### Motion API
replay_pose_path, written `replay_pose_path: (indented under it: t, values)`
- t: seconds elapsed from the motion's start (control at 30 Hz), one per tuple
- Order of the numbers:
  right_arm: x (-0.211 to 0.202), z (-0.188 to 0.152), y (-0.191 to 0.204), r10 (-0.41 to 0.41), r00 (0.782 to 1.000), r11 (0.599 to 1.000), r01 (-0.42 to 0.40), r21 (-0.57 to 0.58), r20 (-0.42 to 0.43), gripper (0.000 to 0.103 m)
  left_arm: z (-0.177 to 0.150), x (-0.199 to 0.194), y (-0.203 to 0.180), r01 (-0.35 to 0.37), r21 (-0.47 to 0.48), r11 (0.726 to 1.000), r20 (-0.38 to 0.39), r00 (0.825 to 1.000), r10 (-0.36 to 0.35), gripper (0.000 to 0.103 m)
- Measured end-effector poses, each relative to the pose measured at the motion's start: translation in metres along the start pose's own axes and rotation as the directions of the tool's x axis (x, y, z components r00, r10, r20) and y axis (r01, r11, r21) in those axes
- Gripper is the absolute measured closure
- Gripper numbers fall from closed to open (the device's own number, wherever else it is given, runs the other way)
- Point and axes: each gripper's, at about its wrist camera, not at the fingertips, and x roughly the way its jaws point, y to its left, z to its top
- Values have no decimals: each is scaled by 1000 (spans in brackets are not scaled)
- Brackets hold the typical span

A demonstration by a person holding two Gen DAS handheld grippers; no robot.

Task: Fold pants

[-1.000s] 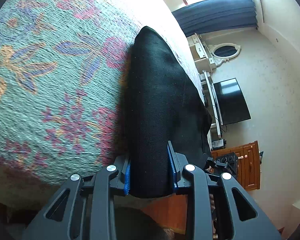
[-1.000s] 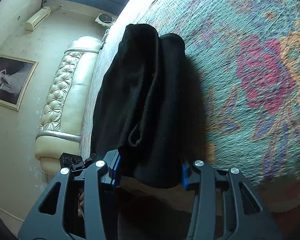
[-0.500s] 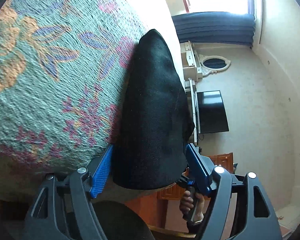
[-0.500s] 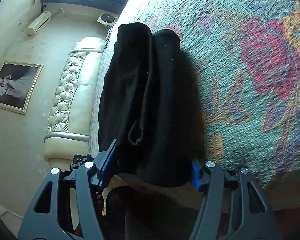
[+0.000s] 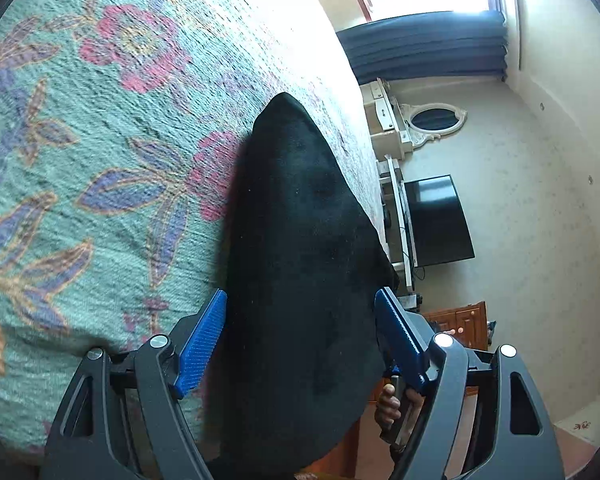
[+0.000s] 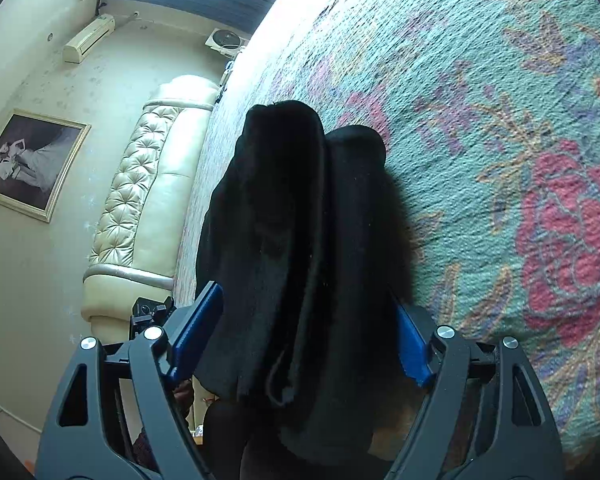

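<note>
The black pants (image 5: 300, 264) lie folded in a thick bundle at the edge of a bed with a floral green bedspread (image 5: 100, 128). My left gripper (image 5: 300, 344) is open, its blue pads standing wide on either side of the bundle's near end. In the right wrist view the same pants (image 6: 300, 240) show several stacked layers, with a hem edge hanging at the near end. My right gripper (image 6: 304, 340) is open too, its blue fingers (image 6: 198, 332) spread around the bundle. The pants rest on the bedspread (image 6: 500, 120).
A black TV (image 5: 436, 220) on a white stand and a wooden cabinet (image 5: 460, 320) stand beyond the bed's edge. A cream tufted headboard (image 6: 148, 200) and a framed picture (image 6: 28, 160) are on the other side. The other hand-held gripper (image 6: 150, 312) shows past the bed edge.
Both grippers have opened from a grip on the pants. Their jaws now stand wide around the bundle, which stays on the bed. The left gripper has drawn back a little.
</note>
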Motion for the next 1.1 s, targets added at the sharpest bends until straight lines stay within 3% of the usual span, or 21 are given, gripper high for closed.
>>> replay_pose_path:
  t: [0.13,0.17,0.23,0.27,0.3,0.47,0.7,0.87,1.0,1.03,1.07,1.1]
  values:
    - [6,3,2,4,1000,1000,-4,-7,-8,24,6,15,-6,-18,55,998,-40,999,20,27]
    - [6,3,3,-2,1000,1000,2,-15,-9,25,5,18,-9,-41,85,996,-38,998,45,39]
    - [9,0,7,-41,999,998,40,-38,-16,39,3,25,-8,-133,130,983,-43,989,139,64]
    - [11,-2,5,-55,998,998,54,-39,-26,53,2,24,-5,-131,127,983,-39,990,137,66]
    - [11,-3,2,-42,999,999,42,-27,-24,56,2,23,-3,-122,121,985,-31,991,127,68]
    - [12,-7,8,-41,999,999,41,-27,6,61,-2,12,-5,-158,135,978,14,987,158,78]
    - [19,-7,18,-44,999,999,44,-24,17,62,0,-13,1,-172,106,979,42,985,168,84]
    - [26,-6,23,-34,999,999,35,-19,15,62,8,-37,9,-190,72,979,78,980,184,98]
    - [23,-5,15,-23,999,1000,23,-7,22,61,14,-47,24,-100,-17,995,58,993,101,95]
    - [23,-6,14,-17,1000,1000,17,-3,21,60,15,-47,26,-89,-34,995,59,994,91,87]
    - [19,-6,10,-13,1000,1000,13,1,22,58,15,-46,25,-85,-38,996,64,994,87,62]
    - [17,-6,8,-9,1000,1000,9,11,24,57,15,-46,25,-82,-36,996,65,994,85,48]
